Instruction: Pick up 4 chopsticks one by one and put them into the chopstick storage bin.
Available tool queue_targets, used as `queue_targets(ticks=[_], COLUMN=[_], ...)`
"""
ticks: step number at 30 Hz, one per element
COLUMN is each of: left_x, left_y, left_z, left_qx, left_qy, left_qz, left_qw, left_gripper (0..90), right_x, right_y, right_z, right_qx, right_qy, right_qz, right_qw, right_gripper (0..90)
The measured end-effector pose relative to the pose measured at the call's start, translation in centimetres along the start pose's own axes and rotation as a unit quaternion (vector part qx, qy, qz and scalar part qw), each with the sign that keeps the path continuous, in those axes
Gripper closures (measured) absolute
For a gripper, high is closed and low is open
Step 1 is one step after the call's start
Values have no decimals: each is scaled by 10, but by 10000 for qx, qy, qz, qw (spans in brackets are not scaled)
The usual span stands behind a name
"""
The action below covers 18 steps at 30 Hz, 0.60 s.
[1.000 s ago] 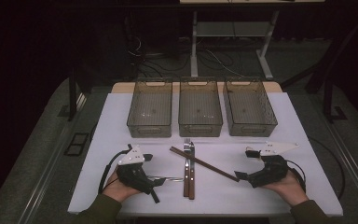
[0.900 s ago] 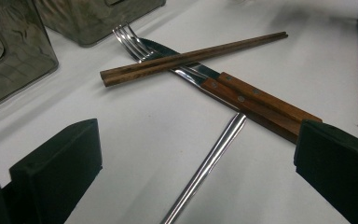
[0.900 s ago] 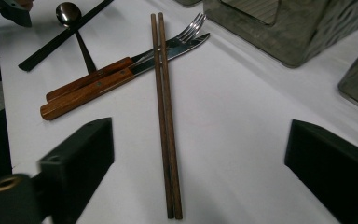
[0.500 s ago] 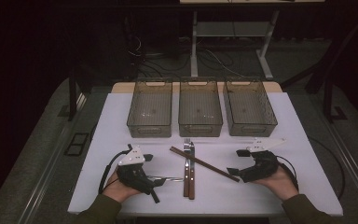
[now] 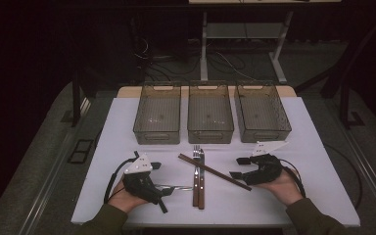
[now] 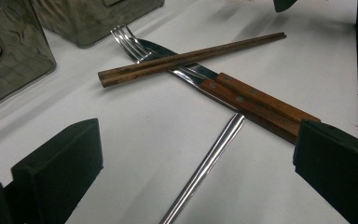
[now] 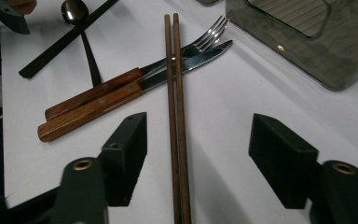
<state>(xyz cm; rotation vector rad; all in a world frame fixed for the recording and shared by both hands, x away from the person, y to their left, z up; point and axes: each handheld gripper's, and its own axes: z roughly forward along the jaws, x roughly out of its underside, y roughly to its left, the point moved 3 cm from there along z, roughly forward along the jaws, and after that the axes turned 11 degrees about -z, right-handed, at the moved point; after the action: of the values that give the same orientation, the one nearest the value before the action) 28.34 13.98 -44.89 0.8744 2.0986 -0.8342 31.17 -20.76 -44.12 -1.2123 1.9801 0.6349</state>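
Note:
A pair of brown wooden chopsticks (image 5: 214,172) lies slantwise across a wooden-handled fork (image 5: 195,177) and knife (image 5: 201,177) at the table's front middle. My right gripper (image 5: 238,168) is open at the chopsticks' right end; in the right gripper view the chopsticks (image 7: 176,116) run between its jaws (image 7: 205,156). My left gripper (image 5: 160,180) is open too, low over a steel spoon handle (image 6: 205,163) that lies between its jaws (image 6: 196,168). Fork tines (image 6: 128,39) and knife handle (image 6: 261,100) lie just beyond.
Three empty clear bins (image 5: 157,115) (image 5: 209,112) (image 5: 262,112) stand in a row at the back of the white table (image 5: 313,147). A pair of black chopsticks (image 7: 65,39) lies by the spoon bowl (image 7: 74,11) near the left gripper.
My right gripper has moved left across the table to the brown chopsticks' right end. The left gripper has stayed where it was.

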Motion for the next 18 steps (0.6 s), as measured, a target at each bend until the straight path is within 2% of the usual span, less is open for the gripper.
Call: queue_targets(ticks=[8, 11, 18], left_x=[0, 0, 0], left_y=[0, 0, 0], left_z=[0, 1, 1], left_qx=[0, 2, 5], left_qy=[17, 20, 18], left_qz=[10, -5, 1], left_qw=[10000, 10000, 10000], left_gripper=[1, 1, 1], right_x=[-2, -4, -6], right_y=[-1, -1, 0], right_z=[10, 16, 28], right_qx=[-96, -162, -206], right_qy=[97, 149, 331], right_qz=[-49, -112, -219], right_qw=[9999, 9997, 9990], right_gripper=[472, 558, 675])
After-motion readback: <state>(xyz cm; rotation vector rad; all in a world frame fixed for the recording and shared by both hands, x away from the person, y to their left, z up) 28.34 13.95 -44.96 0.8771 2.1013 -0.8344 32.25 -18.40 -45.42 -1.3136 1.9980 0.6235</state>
